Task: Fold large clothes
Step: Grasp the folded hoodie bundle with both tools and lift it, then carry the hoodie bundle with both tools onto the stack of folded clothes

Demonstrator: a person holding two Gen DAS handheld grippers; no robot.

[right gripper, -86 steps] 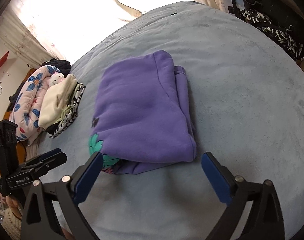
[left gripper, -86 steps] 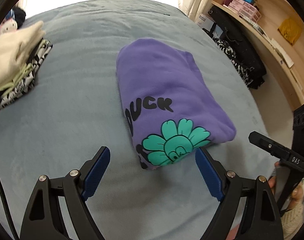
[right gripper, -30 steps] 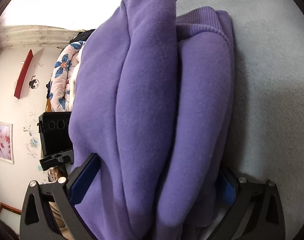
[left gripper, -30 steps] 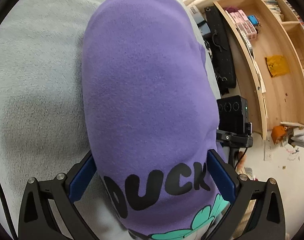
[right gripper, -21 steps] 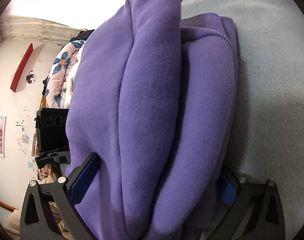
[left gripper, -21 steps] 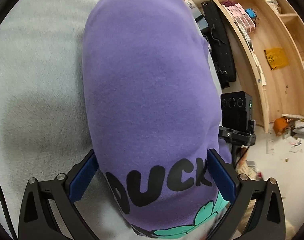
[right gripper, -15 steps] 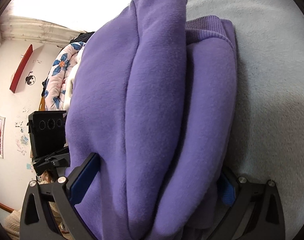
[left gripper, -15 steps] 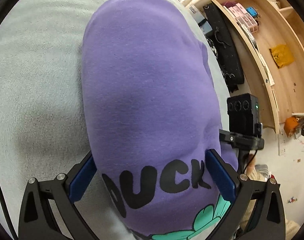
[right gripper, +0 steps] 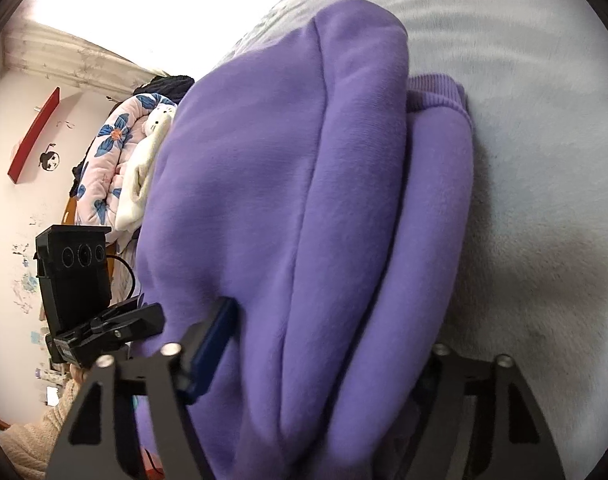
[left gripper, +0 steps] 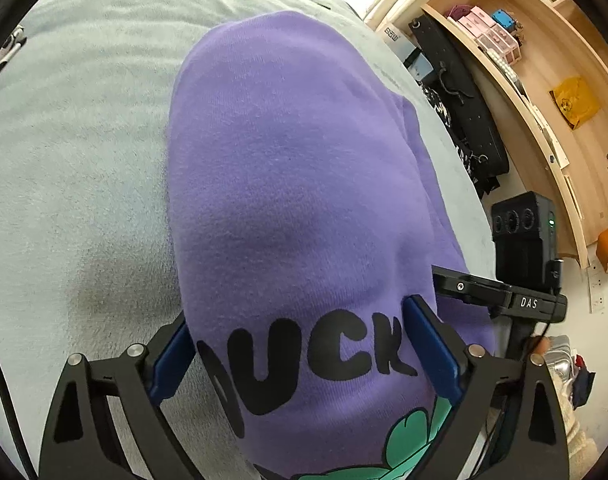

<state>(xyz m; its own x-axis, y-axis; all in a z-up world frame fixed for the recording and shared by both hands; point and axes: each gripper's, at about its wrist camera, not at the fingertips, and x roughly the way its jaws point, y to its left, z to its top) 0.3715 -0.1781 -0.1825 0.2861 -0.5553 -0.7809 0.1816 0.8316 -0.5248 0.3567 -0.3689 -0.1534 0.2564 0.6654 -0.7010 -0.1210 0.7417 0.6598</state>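
- Folded purple sweatshirt (left gripper: 287, 184) is a thick bundle on the grey-blue bedspread (left gripper: 71, 152); its black "DUCK" lettering and green flower print face my left camera. Whether its underside touches the bedspread I cannot tell.
- Left gripper (left gripper: 299, 354): blue pads press into the printed end of the sweatshirt from both sides, clamped on it.
- Right gripper (right gripper: 316, 352): clamped across the sweatshirt's stacked layers on the opposite edge; one blue pad shows against the fleece, the other is buried behind the folds. A ribbed cuff (right gripper: 436, 88) pokes out at the far end.
- My read: gripping both ends keeps the layers stacked so the bundle can be carried whole. Folding looks finished; moving it to a pile seems next.
- Beyond the sweatshirt, on my right camera's side: a cream garment (right gripper: 137, 184) and a floral quilt (right gripper: 107, 148), a likely drop spot.
- On the left camera's side of the sweatshirt: wooden shelving (left gripper: 544, 92) with pink boxes (left gripper: 484, 28).
- Risk: bulky fleece could slump between the grips.
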